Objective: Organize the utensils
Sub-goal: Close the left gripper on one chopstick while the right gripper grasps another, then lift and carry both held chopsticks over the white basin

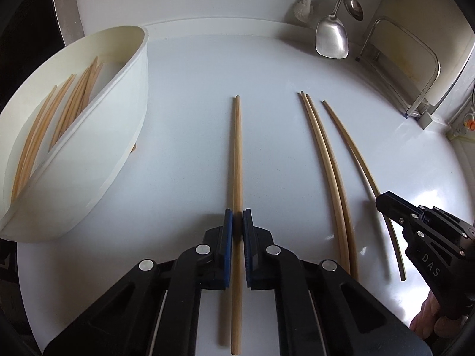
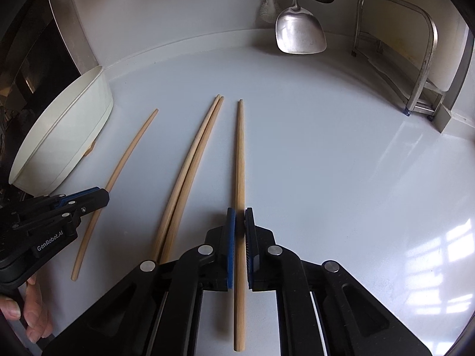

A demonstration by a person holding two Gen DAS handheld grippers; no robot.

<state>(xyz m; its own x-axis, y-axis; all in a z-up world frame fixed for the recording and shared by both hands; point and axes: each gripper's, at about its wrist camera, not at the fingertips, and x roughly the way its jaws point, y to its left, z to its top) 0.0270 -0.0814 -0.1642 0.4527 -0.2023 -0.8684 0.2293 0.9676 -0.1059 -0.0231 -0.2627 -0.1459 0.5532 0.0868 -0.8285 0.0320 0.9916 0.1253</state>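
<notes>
My left gripper [image 1: 237,216] is shut on one wooden chopstick [image 1: 237,148], its blue pads pressing both sides; the stick lies along the white counter [image 1: 184,112]. In the right wrist view my right gripper [image 2: 240,216] is likewise shut on another chopstick [image 2: 240,154]. Between the two held sticks a pair of chopsticks [image 1: 320,142] [image 2: 196,160] lies side by side, untouched. Each view shows the other gripper: the right gripper [image 1: 383,204] at the far right, the left gripper [image 2: 102,198] at the far left. A white oval container [image 1: 112,136] [image 2: 74,124] at the left holds several chopsticks [image 1: 68,103].
A metal spatula [image 1: 332,38] and a spoon [image 1: 354,6] hang against the back wall, beside a white brush [image 1: 302,7]. A metal rack [image 1: 415,68] stands at the back right. A dark appliance [image 2: 29,59] sits behind the container. A person's fingers [image 2: 35,320] hold the left gripper.
</notes>
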